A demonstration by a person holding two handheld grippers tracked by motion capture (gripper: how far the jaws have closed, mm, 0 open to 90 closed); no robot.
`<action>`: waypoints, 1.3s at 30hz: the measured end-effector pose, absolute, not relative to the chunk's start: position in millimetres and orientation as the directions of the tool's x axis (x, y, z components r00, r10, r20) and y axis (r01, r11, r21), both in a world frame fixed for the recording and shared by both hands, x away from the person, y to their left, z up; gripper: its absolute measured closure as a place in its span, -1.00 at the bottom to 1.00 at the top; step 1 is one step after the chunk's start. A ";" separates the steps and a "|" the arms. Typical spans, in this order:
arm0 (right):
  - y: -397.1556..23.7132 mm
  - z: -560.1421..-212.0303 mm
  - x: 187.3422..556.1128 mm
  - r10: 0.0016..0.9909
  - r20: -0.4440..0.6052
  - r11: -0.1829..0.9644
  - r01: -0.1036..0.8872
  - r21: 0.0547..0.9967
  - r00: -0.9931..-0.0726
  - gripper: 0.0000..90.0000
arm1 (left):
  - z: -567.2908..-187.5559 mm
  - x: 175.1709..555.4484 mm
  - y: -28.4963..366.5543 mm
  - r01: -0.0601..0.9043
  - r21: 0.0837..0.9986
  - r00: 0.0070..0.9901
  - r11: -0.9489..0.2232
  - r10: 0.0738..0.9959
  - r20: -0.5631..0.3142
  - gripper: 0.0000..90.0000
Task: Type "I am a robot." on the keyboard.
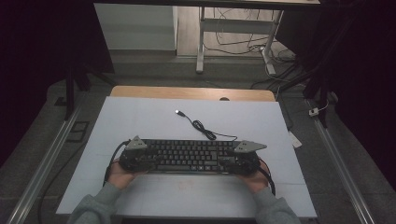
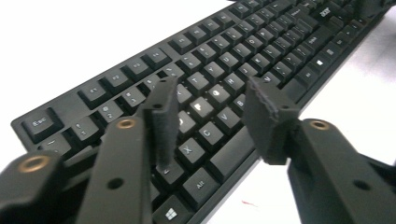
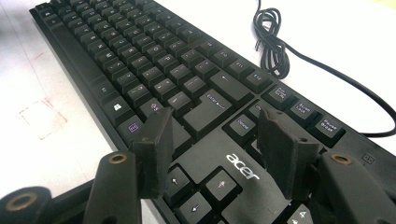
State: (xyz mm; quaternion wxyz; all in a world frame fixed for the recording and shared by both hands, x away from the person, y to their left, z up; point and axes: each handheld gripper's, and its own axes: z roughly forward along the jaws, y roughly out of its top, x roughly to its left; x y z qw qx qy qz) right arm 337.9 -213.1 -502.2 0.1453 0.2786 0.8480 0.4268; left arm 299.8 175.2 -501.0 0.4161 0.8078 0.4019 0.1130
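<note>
A black Acer keyboard (image 1: pixel 187 156) lies flat on the white table top (image 1: pixel 140 116), near the front edge. Its cable (image 1: pixel 203 128) coils behind it and ends in a loose USB plug (image 1: pixel 179 112). My left gripper (image 1: pixel 144 163) hovers over the keyboard's left end. In the left gripper view its jaws (image 2: pixel 210 100) stand open above the letter keys (image 2: pixel 205 105), with nothing between them. My right gripper (image 1: pixel 232 164) is over the right end. In the right gripper view it (image 3: pixel 215 121) stands open above the Enter and arrow keys, beside the Acer logo (image 3: pixel 243 167).
The coiled cable (image 3: pixel 271 42) lies just behind the keyboard's right half. A wooden table edge (image 1: pixel 187 92) shows beyond the white top. Metal rails (image 1: pixel 46 158) run along both sides of the table. A desk frame (image 1: pixel 201 42) and floor cables stand farther back.
</note>
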 end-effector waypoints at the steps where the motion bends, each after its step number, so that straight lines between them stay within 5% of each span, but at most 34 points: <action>1: -213.1 -502.4 338.0 0.597 -0.007 0.479 0.349 0.806 -0.803 0.03 | -501.1 300.1 175.8 0.558 0.762 0.649 -0.330 0.746 -0.152 0.14; 39: -213.3 -502.1 338.1 0.598 -0.014 0.484 0.347 0.803 -0.801 0.03 | -500.6 307.2 196.3 0.593 0.747 0.574 -0.300 0.809 -0.131 -0.10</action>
